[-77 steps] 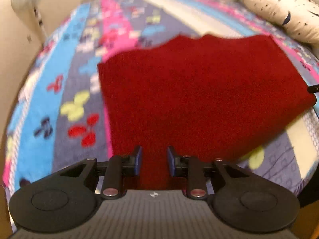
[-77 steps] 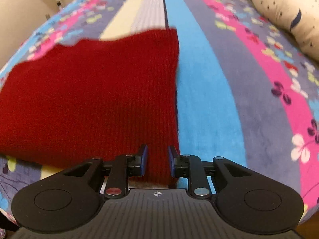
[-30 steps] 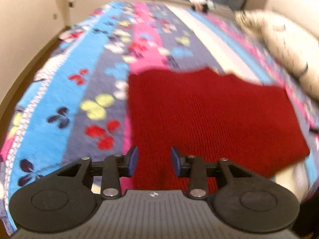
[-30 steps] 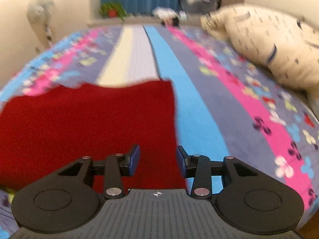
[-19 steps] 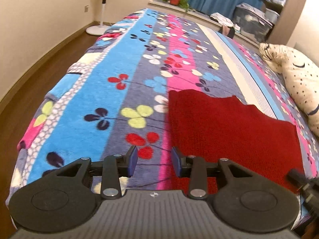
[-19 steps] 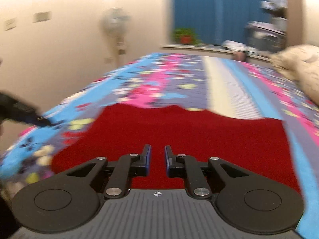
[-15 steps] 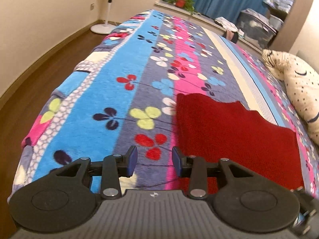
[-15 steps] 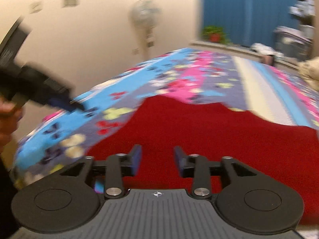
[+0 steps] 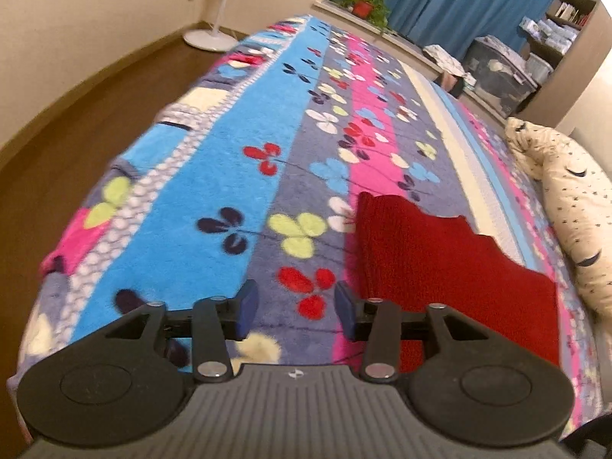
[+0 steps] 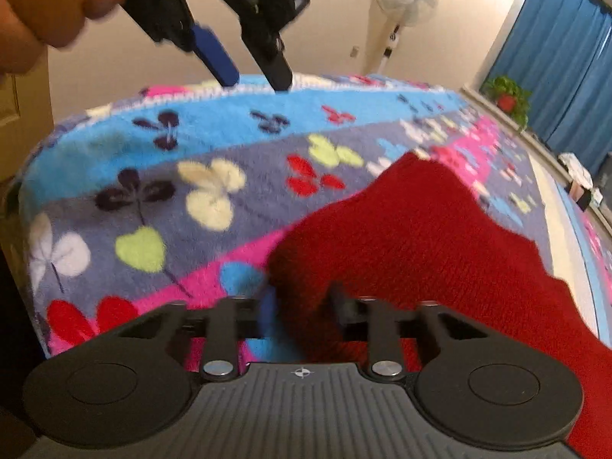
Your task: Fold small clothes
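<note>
Red garment (image 9: pixel 451 264) flat on blanket (image 9: pixel 214 176) | right view only: left tongs (image 10: pixel 256 76) aloft

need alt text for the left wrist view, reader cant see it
The open left gripper hovers over a flowered striped blanket, holding nothing. A folded red knit garment lies flat just to its right, with a spotted cream pillow beyond.

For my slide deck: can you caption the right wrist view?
Open right gripper over the red garment's corner on the floral blanket, open left gripper raised beyond.
</note>
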### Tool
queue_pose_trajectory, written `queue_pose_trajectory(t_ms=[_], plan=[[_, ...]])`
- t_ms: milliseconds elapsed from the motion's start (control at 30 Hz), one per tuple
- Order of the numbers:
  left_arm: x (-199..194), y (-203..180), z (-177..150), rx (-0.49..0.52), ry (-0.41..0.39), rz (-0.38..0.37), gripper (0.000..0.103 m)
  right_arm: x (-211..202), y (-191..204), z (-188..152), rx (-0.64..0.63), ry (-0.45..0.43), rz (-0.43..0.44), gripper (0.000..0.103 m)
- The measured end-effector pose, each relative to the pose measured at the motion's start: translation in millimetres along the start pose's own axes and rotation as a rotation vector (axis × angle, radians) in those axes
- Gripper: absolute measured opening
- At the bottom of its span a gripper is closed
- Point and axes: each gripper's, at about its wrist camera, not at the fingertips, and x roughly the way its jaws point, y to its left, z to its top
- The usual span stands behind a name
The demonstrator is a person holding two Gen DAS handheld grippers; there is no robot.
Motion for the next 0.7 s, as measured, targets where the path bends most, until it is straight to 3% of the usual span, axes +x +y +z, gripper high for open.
queue_pose_trajectory(t_ms=[133,333,433,567,633,700], plan=[[31.5,-10.2,18.3,0.009,0.111,-0.142,0.082,-40.4,-31.7,10.6,0.172,-0.111,-0.014,0.016],[87.5,-34.3,36.3,-0.071,0.263,-0.415,0.085,-80.9,-56.5,10.6,0.3,-0.19,-0.027,0.015],[113.3,-47.4,45.1,-0.089,0.287,-0.476,0.093,-93.2,-55.2,6.8,0.298,-0.202,-0.036,0.015],[143.2,-53.8,53.5,-0.153,0.325,-0.547,0.094,-98.1,-50.4,3.8,0.268,-0.191,-0.038,0.015],[144.3,-45.8,62.6,-0.241,0.285,-0.587,0.094,-98.5,-50.2,4.6,0.271,-0.183,-0.039,0.015],[138.5,-45.3,68.1,-0.263,0.269,-0.629,0.094,-97.0,-49.9,6.5,0.269,-0.176,-0.043,0.015]])
